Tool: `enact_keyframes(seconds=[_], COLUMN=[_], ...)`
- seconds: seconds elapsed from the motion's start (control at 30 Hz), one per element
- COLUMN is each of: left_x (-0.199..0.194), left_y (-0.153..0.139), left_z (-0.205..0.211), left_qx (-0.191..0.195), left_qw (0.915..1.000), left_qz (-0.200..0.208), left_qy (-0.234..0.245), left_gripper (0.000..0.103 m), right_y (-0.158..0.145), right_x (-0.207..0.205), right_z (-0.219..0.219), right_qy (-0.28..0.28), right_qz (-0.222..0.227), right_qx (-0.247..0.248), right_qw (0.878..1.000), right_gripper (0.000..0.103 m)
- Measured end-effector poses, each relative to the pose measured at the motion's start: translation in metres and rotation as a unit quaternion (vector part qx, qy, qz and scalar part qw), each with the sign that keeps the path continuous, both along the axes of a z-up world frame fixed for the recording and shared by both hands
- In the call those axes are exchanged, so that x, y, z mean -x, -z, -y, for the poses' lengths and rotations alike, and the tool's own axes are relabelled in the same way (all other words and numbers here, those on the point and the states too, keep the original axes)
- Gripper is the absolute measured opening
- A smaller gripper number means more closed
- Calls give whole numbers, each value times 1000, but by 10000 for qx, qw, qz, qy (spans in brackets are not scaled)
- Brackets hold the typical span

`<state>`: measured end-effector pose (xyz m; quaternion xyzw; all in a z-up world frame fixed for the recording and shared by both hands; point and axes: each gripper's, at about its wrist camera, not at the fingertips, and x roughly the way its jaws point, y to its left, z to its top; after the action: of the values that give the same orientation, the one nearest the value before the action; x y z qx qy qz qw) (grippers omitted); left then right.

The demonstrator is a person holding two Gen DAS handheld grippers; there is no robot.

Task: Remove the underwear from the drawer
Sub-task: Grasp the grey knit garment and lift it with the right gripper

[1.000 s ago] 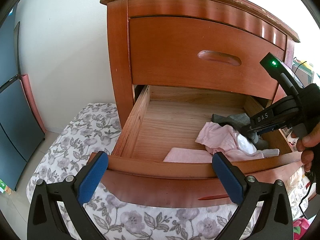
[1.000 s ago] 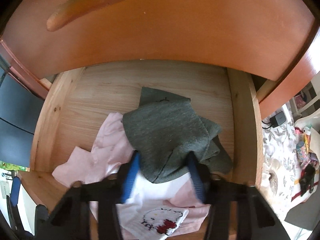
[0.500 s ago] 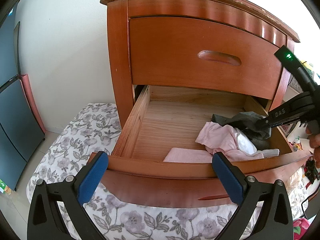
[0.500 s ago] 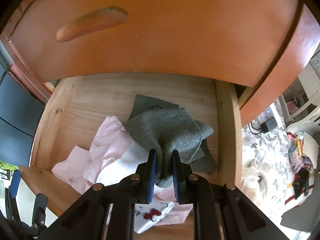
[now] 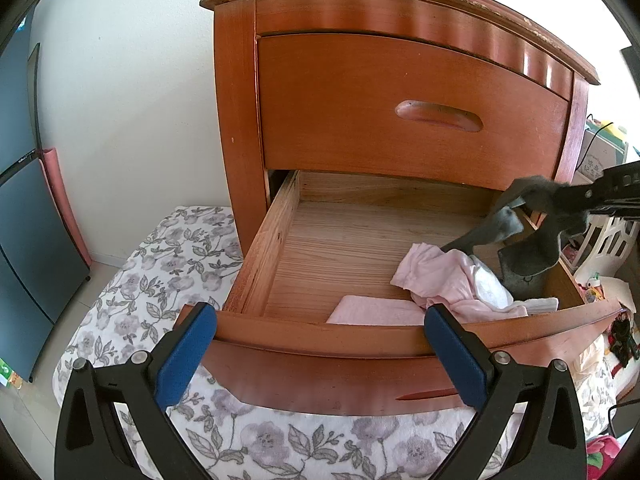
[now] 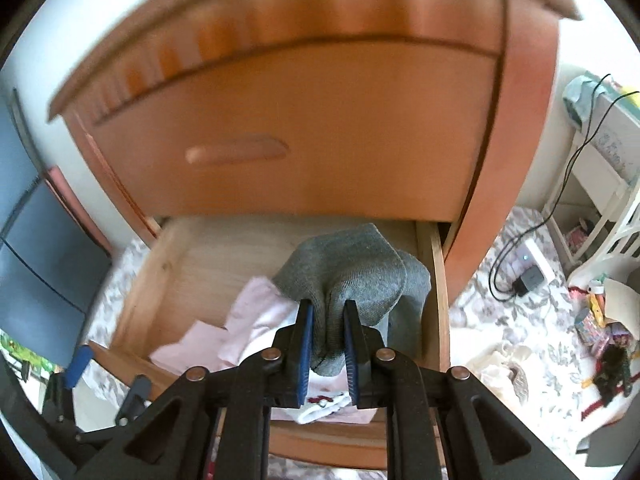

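The left gripper (image 5: 320, 356) hangs wide apart with nothing between its blue pads, in front of the front edge of the open drawer (image 5: 280, 248) of the nightstand (image 5: 400, 80). Near the drawer's front right corner lies a heap of pink clothes (image 5: 436, 276) with a white piece (image 5: 490, 290). Above the right edge, the right gripper (image 6: 327, 344) has closed narrowly on the grey underwear (image 6: 352, 272), whose folds hang lifted above the pile, the lowest end hanging down to a grey piece in the drawer.
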<state>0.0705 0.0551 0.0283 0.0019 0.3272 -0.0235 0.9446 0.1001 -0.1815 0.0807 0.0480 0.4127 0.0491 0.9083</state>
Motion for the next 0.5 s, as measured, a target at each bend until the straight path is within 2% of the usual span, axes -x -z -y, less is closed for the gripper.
enact_keyframes(seconds=[0.3,0.5], left_x=[0,0], left_y=[-1,0], left_z=[0,-1], left_qx=[-3,-3], left_qw=[10000,10000], left_qz=[-2,-1], left_qy=[7,1], left_gripper=[103,103], right_y=[-14,-42], right_x=[34,49], right_z=[10,18], right_qy=[271,284], right_qz=[1105,1940], right_qx=[-290,-389], right_qw=[9931,9798], right_gripper=[15,15])
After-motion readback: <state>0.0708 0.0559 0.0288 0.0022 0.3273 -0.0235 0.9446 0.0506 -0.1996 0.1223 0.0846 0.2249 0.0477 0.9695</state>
